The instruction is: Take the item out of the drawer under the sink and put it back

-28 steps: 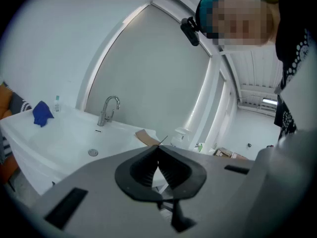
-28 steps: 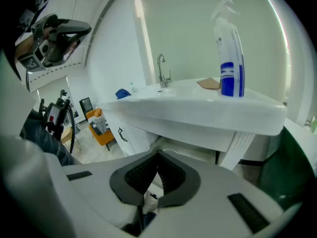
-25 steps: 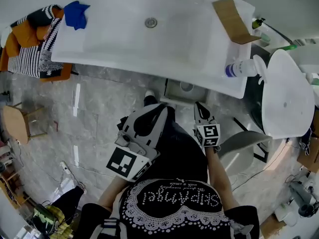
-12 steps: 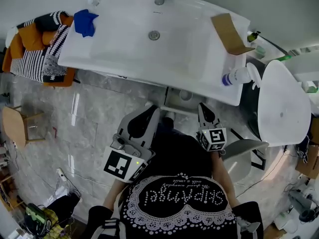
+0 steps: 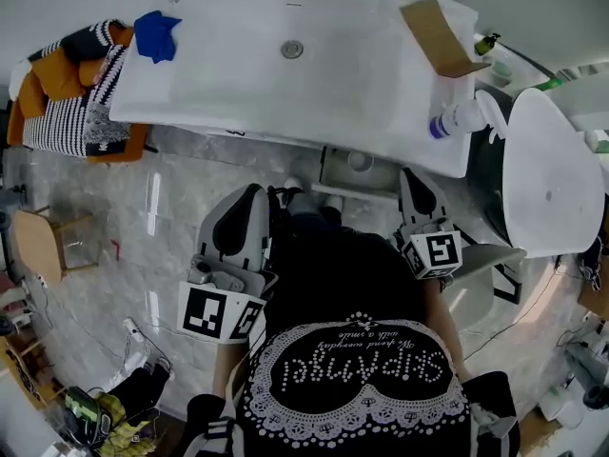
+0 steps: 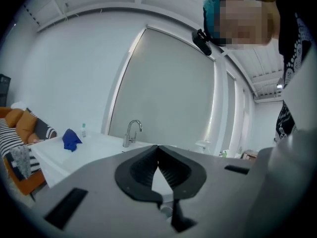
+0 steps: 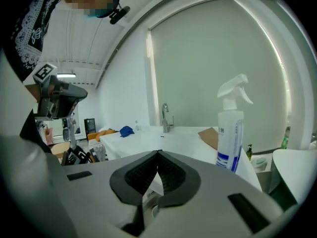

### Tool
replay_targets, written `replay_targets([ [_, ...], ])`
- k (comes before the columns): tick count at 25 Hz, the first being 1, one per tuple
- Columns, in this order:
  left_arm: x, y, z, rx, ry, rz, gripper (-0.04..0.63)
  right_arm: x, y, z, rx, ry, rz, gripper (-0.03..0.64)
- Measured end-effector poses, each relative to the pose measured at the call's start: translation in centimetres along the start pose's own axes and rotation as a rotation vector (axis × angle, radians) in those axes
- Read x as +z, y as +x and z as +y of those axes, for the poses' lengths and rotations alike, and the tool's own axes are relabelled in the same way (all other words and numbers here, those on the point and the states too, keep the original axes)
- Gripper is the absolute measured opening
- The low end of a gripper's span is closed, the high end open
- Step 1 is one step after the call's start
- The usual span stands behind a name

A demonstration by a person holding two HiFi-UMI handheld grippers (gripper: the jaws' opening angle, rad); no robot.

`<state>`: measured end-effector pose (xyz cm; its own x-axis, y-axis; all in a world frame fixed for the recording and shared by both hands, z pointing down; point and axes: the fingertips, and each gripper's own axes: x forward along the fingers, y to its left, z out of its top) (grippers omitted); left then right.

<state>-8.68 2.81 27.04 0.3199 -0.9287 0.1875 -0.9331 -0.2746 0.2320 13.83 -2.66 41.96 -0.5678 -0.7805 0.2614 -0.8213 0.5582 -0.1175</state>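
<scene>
Left gripper: jaws together, nothing between. Right gripper: jaws together, nothing between. White sink: blue cloth one end, spray bottle opposite end.

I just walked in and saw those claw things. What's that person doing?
A person stands at the white sink with a gripper in each hand. The left gripper and the right gripper are both shut and empty, pointing at the counter. Below the sink, what looks like a drawer stands open. A spray bottle and a blue cloth sit on top.
</scene>
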Motion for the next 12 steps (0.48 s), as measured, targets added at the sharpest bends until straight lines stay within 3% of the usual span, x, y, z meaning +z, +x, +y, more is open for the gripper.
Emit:
replay_targets([
  [12, 0.3, 0.4, -0.8, -0.034, 0.009, -0.015, 0.005, 4.3, -2.8, -0.1, -0.027, -0.058, -0.085, 0.018],
])
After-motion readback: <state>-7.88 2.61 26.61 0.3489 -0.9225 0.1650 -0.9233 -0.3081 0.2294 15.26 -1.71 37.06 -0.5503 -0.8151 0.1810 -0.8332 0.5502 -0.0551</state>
